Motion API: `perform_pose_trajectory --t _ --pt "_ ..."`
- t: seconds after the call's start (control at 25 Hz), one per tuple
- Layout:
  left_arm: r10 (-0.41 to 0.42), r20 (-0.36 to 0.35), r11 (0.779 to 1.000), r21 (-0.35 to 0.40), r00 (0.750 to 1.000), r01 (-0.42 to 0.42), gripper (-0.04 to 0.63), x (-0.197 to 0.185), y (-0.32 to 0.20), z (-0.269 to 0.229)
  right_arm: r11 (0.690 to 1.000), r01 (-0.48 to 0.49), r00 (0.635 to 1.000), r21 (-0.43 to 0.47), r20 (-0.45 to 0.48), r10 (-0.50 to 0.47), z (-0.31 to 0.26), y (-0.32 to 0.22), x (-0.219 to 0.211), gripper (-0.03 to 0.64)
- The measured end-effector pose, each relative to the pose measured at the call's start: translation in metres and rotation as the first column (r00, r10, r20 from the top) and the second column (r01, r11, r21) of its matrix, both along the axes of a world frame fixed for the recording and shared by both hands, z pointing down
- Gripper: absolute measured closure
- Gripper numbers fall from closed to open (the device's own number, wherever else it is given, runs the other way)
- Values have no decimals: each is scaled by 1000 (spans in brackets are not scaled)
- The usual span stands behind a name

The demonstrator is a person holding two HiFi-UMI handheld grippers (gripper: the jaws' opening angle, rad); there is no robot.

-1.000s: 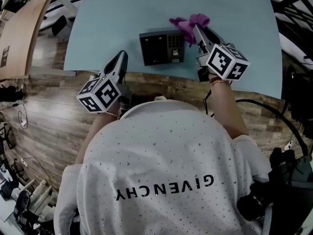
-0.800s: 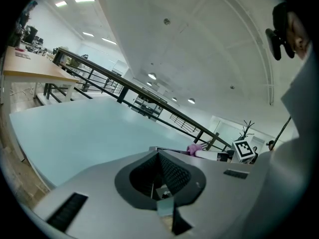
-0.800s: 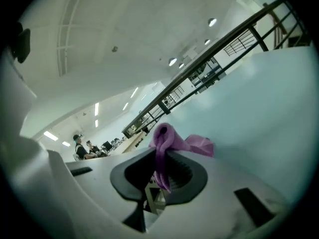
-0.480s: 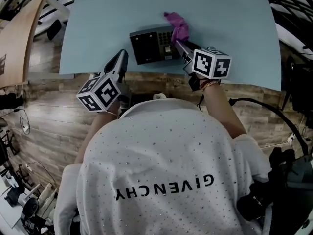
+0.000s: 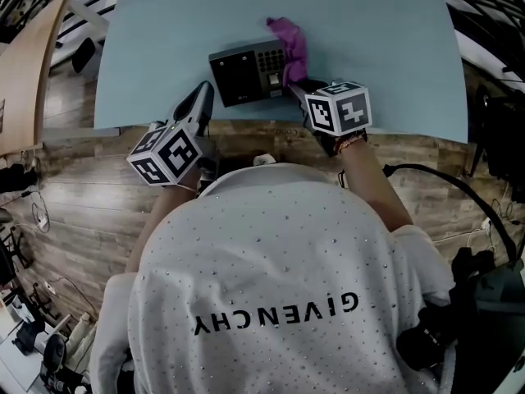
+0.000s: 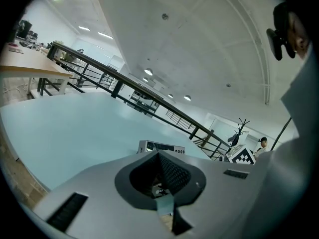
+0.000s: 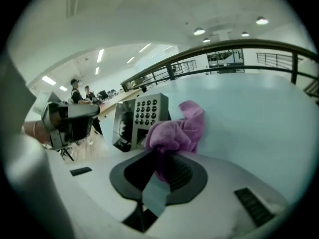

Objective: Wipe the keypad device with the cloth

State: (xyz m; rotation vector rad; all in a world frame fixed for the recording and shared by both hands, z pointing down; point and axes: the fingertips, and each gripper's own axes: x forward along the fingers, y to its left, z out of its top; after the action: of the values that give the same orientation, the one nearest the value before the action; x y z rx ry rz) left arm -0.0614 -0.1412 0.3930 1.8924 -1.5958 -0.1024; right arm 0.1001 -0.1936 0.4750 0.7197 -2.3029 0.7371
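Just ahead of the right claw, the purple cloth sticks out in a soft bunch. The claw is clamped tight on the cloth's lower end. Past the cloth, a bit to that claw's left, the keypad device lies on the pale blue worktop.

Seen from above, the cloth looks to rest on the button end of the keypad device. So I think the wiping step is under way.

Next, I would guess, the right claw needs to press the cloth down. It should slide the cloth over the buttons and then the dark part, without shoving the device away.

The left claw has its two sides pressed together, with nothing between them. It hangs at the near edge of the worktop, with the device ahead of it. It could help hold the device steady.

I see no box, bowl or bin on the worktop.
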Motion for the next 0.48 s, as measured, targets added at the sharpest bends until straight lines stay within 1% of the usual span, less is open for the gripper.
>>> perform_pose_trajectory --t 0.08,0.12,0.2,0.32,0.48 --pt "-8 5 1000 5 1000 8 595 -2 0 0 999 38 998 34 -61 -36 3 3 1 565" --pt "-13 9 1000 7 1000 13 595 -3 1 0 998 56 995 36 -85 -52 5 5 2 565" --pt "-21 10 1000 8 1000 21 594 -6 2 0 994 106 984 10 -145 -103 12 13 3 565" --pt "-30 -5 1000 7 1000 30 595 -8 4 2 983 182 951 -23 -251 -182 25 25 5 557" --pt "-65 -11 998 10 998 65 594 -17 7 5 975 220 917 -28 -335 -217 30 27 6 557"
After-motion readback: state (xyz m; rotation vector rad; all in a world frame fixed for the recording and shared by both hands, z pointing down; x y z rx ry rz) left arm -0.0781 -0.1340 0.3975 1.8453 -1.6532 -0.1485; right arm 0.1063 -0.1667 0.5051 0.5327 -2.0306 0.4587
